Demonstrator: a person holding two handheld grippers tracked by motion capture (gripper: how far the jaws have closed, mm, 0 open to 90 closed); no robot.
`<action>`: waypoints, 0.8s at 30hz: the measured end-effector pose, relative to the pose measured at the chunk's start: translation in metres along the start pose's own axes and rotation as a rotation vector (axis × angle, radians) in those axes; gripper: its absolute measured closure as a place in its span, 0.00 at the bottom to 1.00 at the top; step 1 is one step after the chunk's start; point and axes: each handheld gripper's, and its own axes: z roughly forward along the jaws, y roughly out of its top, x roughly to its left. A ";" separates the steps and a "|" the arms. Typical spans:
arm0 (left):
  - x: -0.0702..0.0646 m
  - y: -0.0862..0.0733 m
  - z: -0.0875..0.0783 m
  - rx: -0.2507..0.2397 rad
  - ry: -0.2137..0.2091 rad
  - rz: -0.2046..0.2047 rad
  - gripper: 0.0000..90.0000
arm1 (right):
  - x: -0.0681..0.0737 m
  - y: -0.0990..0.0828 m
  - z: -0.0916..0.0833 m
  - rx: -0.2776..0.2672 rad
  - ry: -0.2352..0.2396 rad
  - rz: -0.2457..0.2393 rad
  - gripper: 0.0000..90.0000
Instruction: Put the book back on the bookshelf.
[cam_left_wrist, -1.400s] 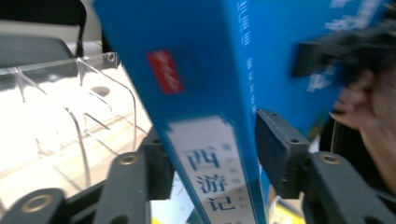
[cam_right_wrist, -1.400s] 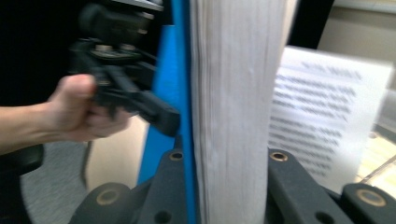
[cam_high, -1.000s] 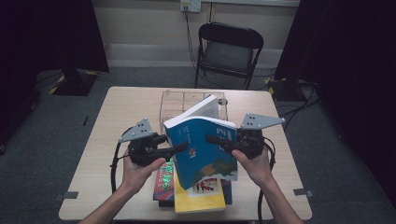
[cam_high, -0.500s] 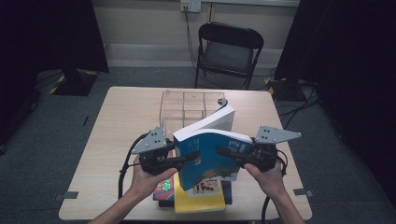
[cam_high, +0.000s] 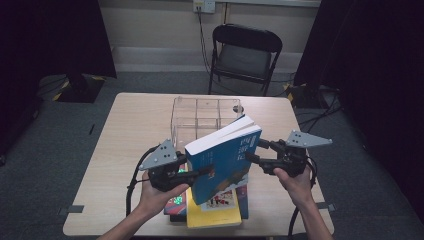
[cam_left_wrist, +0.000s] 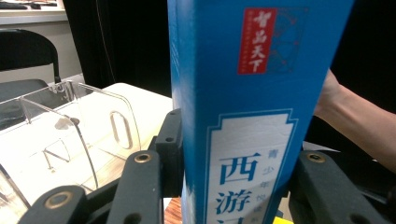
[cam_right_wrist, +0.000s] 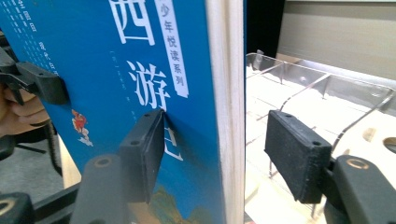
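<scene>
A thick blue book (cam_high: 225, 160) stands tilted above a stack of books, its spine toward the person. My left gripper (cam_high: 205, 172) is shut on it at the lower spine; in the left gripper view the jaws press both sides of the blue book (cam_left_wrist: 247, 116). My right gripper (cam_high: 255, 151) is at the book's right side and its jaws have just been opening. In the right gripper view the page edge of the blue book (cam_right_wrist: 224, 93) stands between the jaws of the right gripper (cam_right_wrist: 219, 140), with the right pad clearly off it.
A clear acrylic divider box (cam_high: 200, 112) sits on the wooden table (cam_high: 130, 125) just behind the book. Under the book lies a stack with a yellow book (cam_high: 212, 215) on top. A black folding chair (cam_high: 245, 50) stands beyond the table.
The right gripper let go of the blue book and drew back to the right. The book came slightly toward the person, still in the left gripper.
</scene>
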 end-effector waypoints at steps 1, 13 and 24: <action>0.000 0.000 0.000 -0.001 -0.002 -0.002 0.66 | -0.001 -0.001 0.001 0.000 0.016 0.000 0.41; -0.004 -0.001 -0.001 -0.004 -0.006 0.008 0.65 | 0.000 -0.002 0.016 -0.003 0.099 -0.019 0.41; 0.000 -0.002 0.001 -0.008 0.013 -0.014 0.63 | 0.007 0.001 0.014 0.022 0.030 -0.043 0.51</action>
